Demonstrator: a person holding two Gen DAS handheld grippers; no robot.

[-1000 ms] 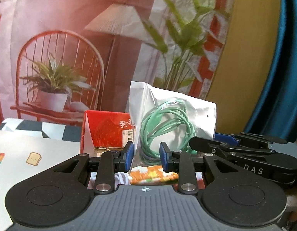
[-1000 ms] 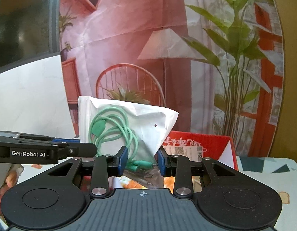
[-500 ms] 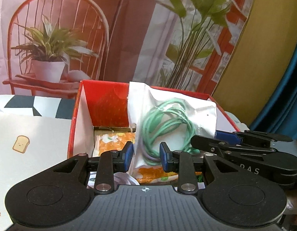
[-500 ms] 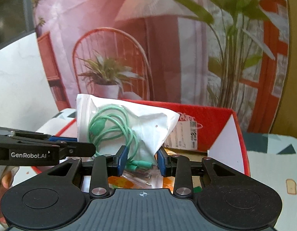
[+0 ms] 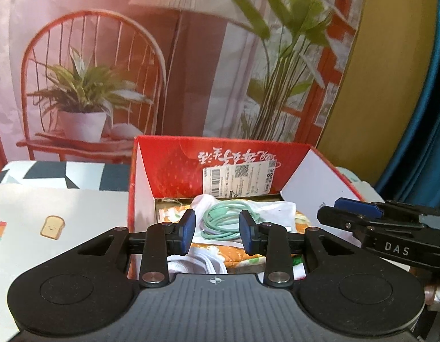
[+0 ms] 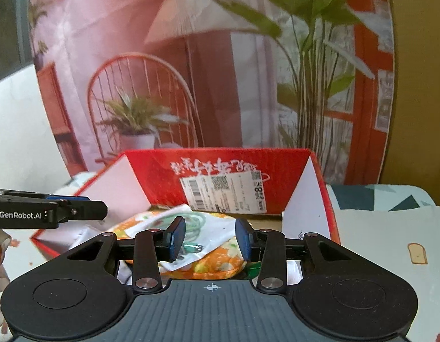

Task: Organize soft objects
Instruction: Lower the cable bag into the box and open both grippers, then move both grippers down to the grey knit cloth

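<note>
A white plastic bag with a coiled mint-green cable (image 5: 224, 219) lies flat inside the open red cardboard box (image 5: 174, 168), on top of an orange patterned soft pack (image 5: 217, 249). My left gripper (image 5: 217, 235) is open and empty just above the box's near edge. My right gripper (image 6: 210, 240) is open and empty too, over the same bag (image 6: 208, 232) and orange pack (image 6: 220, 262). The red box (image 6: 160, 171) shows in the right wrist view. Each gripper shows at the edge of the other's view.
The box stands on a table with a white mat printed with toast and ice lolly pictures (image 5: 53, 225). A backdrop printed with a chair, plants and lamp (image 5: 91, 85) hangs right behind the box. A blue curtain (image 5: 419, 114) is at far right.
Both grippers held the cable bag upright together, lowered it into the red box, then opened and let go. The bag now lies flat in the box.
</note>
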